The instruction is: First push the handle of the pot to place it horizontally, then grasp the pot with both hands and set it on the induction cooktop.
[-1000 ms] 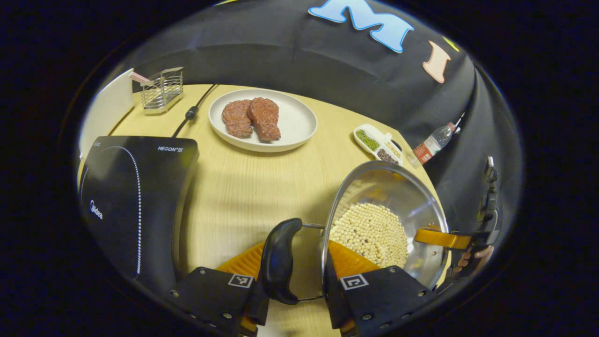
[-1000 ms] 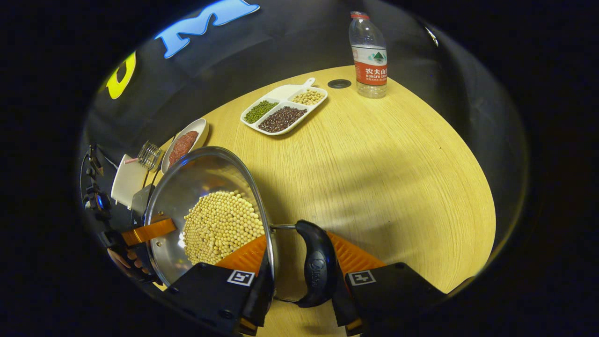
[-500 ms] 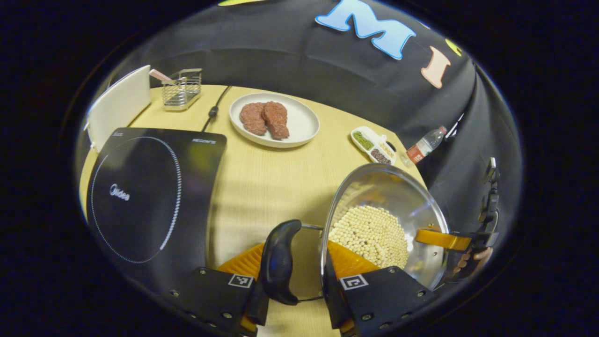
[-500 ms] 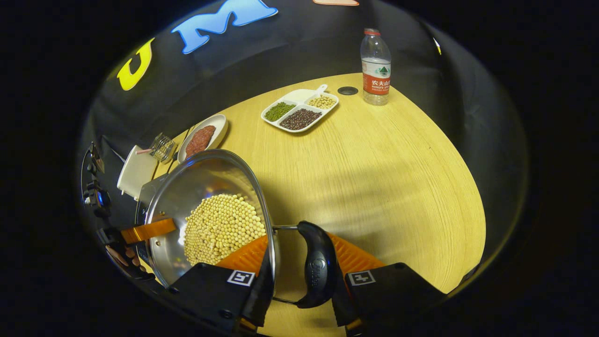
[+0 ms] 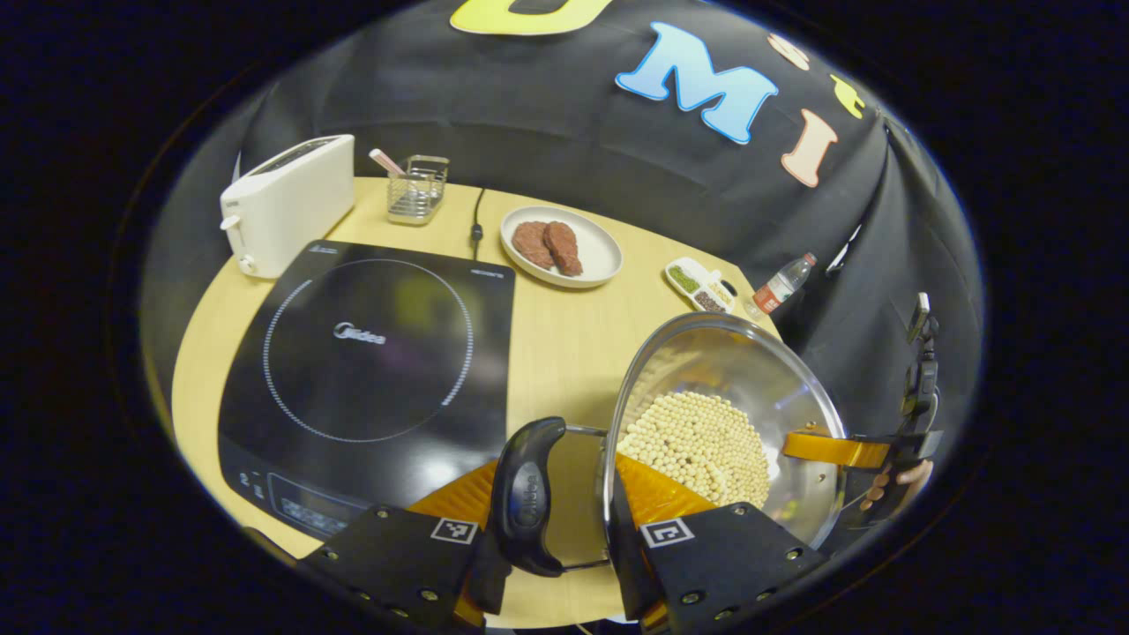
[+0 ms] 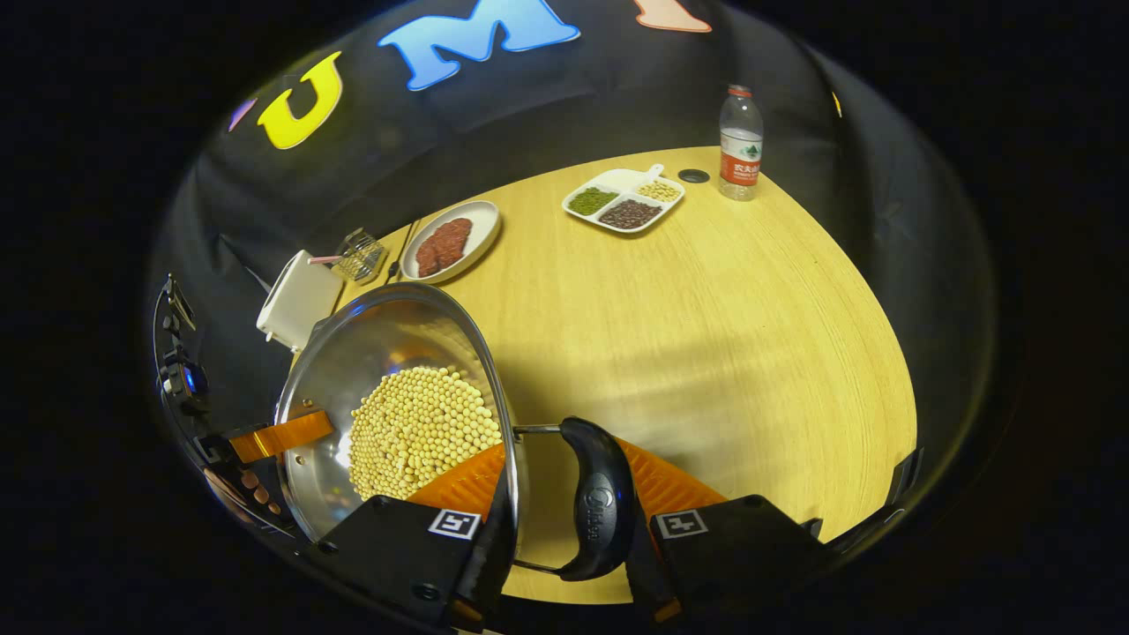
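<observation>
- Spread wide and bare under the load: table (image 5: 564,344), seen far below in both views.
- Lay flat on the table's left part, ahead and left of the left gripper: cooktop (image 5: 370,353), its ringed top unoccupied, toaster (image 5: 287,203) just behind it.
- Hung in the air well above the table and right of the cooktop, not yet over the ring: pot (image 5: 750,370), rim roughly level. Judged the carry step, handle-pushing apparently done.
- Pinched the pot's left side: left gripper (image 5: 556,507), one finger inside the rim, the other outside the left handle (image 5: 527,494), wall and handle clamped between.
- Mirrored that on the far side: right gripper (image 6: 564,498), jaws closed across wall and right handle (image 6: 600,503).
- Sat heaped in the pot's bottom: beans (image 5: 697,441), loose and likely to roll if tipped.
- Called next for moving both hands leftward together, keeping the rim level and the grips firm, centring over the ring, then lowering gently before letting go.
</observation>
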### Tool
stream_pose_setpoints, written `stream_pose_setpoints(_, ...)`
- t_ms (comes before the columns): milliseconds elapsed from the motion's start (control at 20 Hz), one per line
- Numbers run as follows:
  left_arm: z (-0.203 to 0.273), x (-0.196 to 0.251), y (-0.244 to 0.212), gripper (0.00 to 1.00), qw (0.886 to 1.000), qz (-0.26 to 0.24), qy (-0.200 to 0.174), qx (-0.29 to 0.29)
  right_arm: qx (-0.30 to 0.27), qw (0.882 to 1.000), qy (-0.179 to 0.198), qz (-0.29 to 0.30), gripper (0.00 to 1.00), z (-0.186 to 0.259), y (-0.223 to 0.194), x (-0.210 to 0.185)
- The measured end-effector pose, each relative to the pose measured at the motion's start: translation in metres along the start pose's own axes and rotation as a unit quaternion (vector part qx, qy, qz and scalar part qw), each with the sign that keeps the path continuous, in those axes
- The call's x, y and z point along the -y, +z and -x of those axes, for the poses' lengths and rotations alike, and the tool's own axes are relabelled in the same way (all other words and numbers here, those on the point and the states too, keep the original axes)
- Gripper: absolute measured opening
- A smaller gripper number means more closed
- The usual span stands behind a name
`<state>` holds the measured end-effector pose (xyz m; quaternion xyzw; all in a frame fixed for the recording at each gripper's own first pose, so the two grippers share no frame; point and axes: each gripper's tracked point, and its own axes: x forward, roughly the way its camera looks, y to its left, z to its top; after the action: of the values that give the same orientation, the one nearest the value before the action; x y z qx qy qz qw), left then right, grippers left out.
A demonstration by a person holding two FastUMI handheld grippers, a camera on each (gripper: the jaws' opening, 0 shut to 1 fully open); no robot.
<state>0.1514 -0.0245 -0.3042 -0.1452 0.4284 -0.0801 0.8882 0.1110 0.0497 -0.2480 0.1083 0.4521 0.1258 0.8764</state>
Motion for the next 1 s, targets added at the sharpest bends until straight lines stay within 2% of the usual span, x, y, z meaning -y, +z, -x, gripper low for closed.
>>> stream_pose_setpoints(50,0.007,-0.009,0.000,0.55,1.000,0.002,0.001,0.003,0.002,1.000,0.003,0.001,0.58,0.002,-0.003,-0.012)
stream_pose_setpoints(200,0.027,-0.039,0.003,0.48,1.000,0.009,0.003,0.007,0.006,1.000,0.011,0.008,0.55,0.005,-0.009,-0.046)
stream_pose_setpoints(250,0.033,-0.049,0.006,0.48,1.000,0.011,0.004,0.009,0.006,1.000,0.015,0.009,0.58,0.005,-0.010,-0.057)
stream_pose_setpoints(300,0.038,-0.058,0.009,0.52,1.000,0.012,0.005,0.013,0.006,1.000,0.018,0.011,0.55,0.005,-0.011,-0.067)
stream_pose_setpoints(350,0.041,-0.066,0.011,0.48,1.000,0.012,0.006,0.016,0.005,1.000,0.020,0.011,0.58,0.004,-0.012,-0.077)
stream_pose_setpoints(400,0.045,-0.075,0.014,0.48,1.000,0.013,0.009,0.020,0.004,1.000,0.023,0.013,0.55,0.002,-0.012,-0.086)
stream_pose_setpoints(500,0.051,-0.094,0.022,0.48,0.999,0.016,0.011,0.026,0.007,0.999,0.027,0.018,0.57,-0.002,-0.011,-0.106)
stream_pose_setpoints(550,0.055,-0.104,0.024,0.55,0.999,0.018,0.012,0.028,0.008,0.999,0.029,0.019,0.57,-0.004,-0.010,-0.116)
stream_pose_setpoints(600,0.056,-0.114,0.029,0.52,0.999,0.019,0.013,0.031,0.012,0.999,0.032,0.021,0.54,-0.006,-0.008,-0.127)
stream_pose_setpoints(650,0.057,-0.123,0.034,0.50,0.999,0.020,0.014,0.034,0.018,0.999,0.032,0.021,0.57,-0.009,-0.006,-0.136)
stream_pose_setpoints(800,0.062,-0.156,0.055,0.48,0.998,0.018,0.026,0.047,0.028,0.999,0.036,0.022,0.57,-0.022,0.000,-0.168)
stream_pose_setpoints(850,0.062,-0.165,0.060,0.52,0.998,0.018,0.029,0.051,0.028,0.999,0.040,0.022,0.54,-0.028,0.002,-0.179)
stream_pose_setpoints(900,0.062,-0.175,0.066,0.52,0.998,0.018,0.032,0.054,0.029,0.998,0.043,0.025,0.57,-0.034,0.006,-0.188)
stream_pose_setpoints(950,0.062,-0.186,0.072,0.52,0.998,0.019,0.034,0.057,0.032,0.998,0.045,0.030,0.55,-0.042,0.013,-0.198)
stream_pose_setpoints(1000,0.061,-0.197,0.078,0.55,0.997,0.021,0.035,0.060,0.033,0.998,0.047,0.033,0.57,-0.047,0.017,-0.206)
